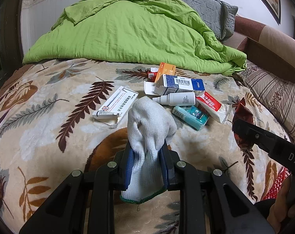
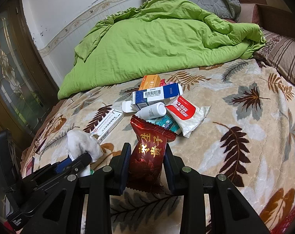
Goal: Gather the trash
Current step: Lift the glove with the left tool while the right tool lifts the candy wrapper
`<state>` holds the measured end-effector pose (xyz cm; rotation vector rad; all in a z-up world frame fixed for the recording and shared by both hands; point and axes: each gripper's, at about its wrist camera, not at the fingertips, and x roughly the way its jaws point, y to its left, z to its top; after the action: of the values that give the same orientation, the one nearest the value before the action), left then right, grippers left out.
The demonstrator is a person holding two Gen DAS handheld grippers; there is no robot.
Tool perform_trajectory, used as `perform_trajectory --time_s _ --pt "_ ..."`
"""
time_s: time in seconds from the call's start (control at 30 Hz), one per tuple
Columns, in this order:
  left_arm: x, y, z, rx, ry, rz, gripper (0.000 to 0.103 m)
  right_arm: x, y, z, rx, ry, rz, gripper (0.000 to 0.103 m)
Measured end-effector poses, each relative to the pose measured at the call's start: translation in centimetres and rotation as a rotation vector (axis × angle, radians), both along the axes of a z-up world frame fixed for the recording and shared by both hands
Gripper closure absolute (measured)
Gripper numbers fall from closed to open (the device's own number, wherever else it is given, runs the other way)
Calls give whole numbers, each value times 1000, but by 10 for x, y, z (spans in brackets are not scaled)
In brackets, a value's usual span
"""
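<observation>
The left gripper (image 1: 147,152) is clamping a white knitted glove (image 1: 147,128) between its blue pads, the glove's fingers sticking up past the fingertips and its green-edged cuff hanging down behind them. The right gripper (image 2: 147,161) is clamping a dark red snack wrapper (image 2: 149,152) printed with gold characters, the wrapper standing upright between the pads with its crimped top edge fanning out above them.

Both are hovering over a bed covered by a beige leaf-print blanket (image 2: 235,120). The rest of the trash is lying on that blanket around a blue and white medicine box (image 2: 157,95), which is resting on its side with its end flap open. An orange box (image 2: 150,81) is lying just behind the blue and white box. A small white dropper bottle (image 2: 152,111) is lying against its front side. A red and white tissue packet (image 2: 186,115) is sitting just to the right of the bottle, and a teal cartoon tissue packet (image 1: 190,117) is lying just in front of the bottle, partly under the red one. A long white medicine carton (image 1: 116,105) with a torn-open end is lying well to the left of the blue and white box, near the glove.

A crumpled green quilt (image 1: 128,33) is heaped behind the boxes, with a grey quilted pillow (image 1: 204,9) beyond it.
</observation>
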<state>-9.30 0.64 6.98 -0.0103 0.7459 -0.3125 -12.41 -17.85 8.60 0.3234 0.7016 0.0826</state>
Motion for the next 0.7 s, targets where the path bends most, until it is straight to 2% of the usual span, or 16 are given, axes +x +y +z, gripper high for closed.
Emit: perform_trajectory --time_s 0.7 --pt "-4 -5 1 6 -15 -2 79 -5 1 0 8 4 -1 68"
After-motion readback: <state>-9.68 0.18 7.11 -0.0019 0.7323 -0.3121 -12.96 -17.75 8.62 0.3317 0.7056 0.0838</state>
